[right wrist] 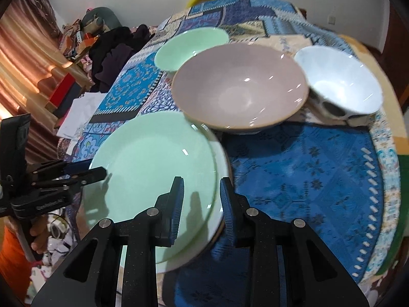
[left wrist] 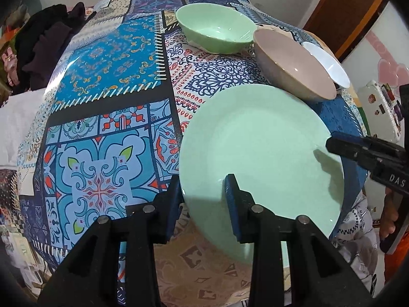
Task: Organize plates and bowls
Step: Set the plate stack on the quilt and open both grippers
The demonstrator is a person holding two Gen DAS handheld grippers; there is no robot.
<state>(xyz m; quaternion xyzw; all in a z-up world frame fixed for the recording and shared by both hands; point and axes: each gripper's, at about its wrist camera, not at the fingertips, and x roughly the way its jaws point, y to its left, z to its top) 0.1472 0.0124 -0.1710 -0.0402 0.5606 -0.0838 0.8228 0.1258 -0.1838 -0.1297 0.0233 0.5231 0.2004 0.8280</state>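
Plates (right wrist: pixel 153 163) sit stacked at lower left, green on top, three bowls (right wrist: pixel 240 87) unstacked across the upper frame; both tongs, left (left wrist: pixel 202 192) and right (right wrist: pixel 202 197), gape empty astride the rim

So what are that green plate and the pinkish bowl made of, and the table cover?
Green plate: probably glazed ceramic or opal glass; smooth, with sharp highlights. Pinkish bowl: likely glazed ceramic, glossy inside, with a darker rim. Table cover: seemingly printed vinyl or oilcloth, slightly shiny.
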